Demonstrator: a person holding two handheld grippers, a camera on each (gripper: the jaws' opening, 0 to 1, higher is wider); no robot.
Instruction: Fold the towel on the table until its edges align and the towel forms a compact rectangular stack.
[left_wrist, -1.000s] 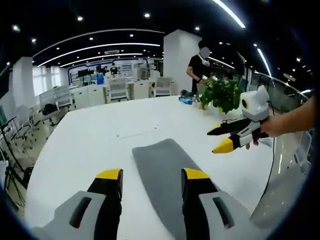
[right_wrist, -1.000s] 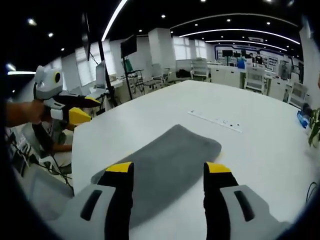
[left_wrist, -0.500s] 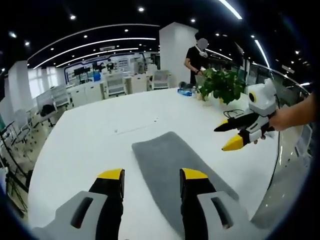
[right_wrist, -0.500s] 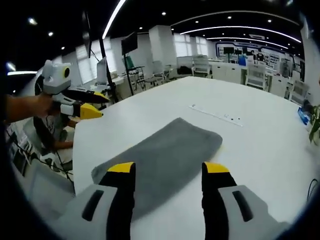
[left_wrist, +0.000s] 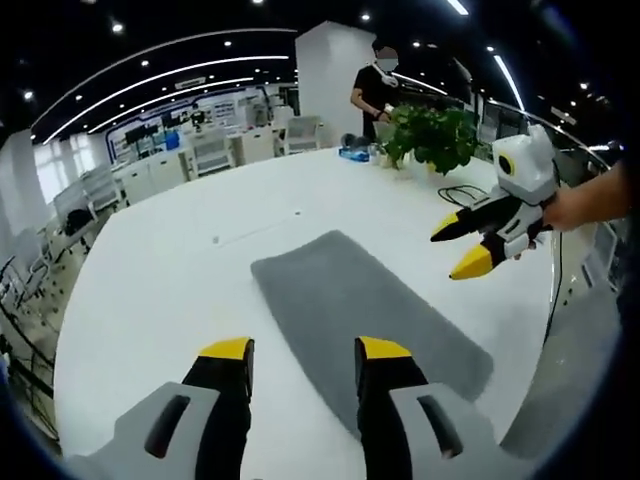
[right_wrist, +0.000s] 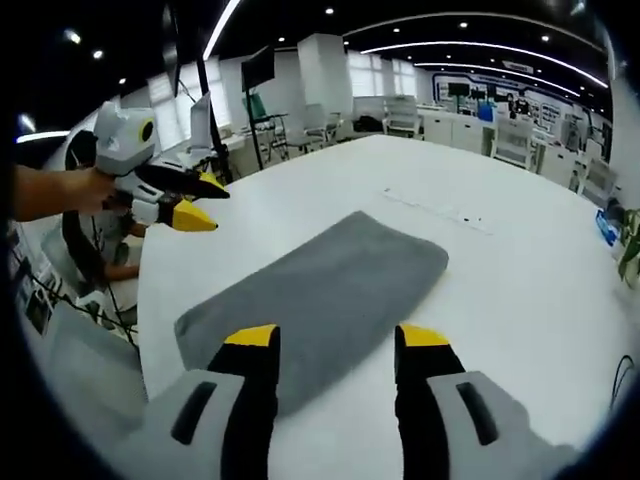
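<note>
Both grippers, left and right, hover with jaws apart, holding nothing, above the grey towel lying flat mid-frame. Bare white table surrounds its edges, seemingly aligned.

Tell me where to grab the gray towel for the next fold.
Probably by the two corners of one short end: the towel lies flat as a long strip on the table, so the open left gripper and right gripper could each come down on a corner.

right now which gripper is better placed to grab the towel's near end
Hard to call. Both the left gripper and the right gripper are open, above the towel; each has one short end nearest it.
</note>
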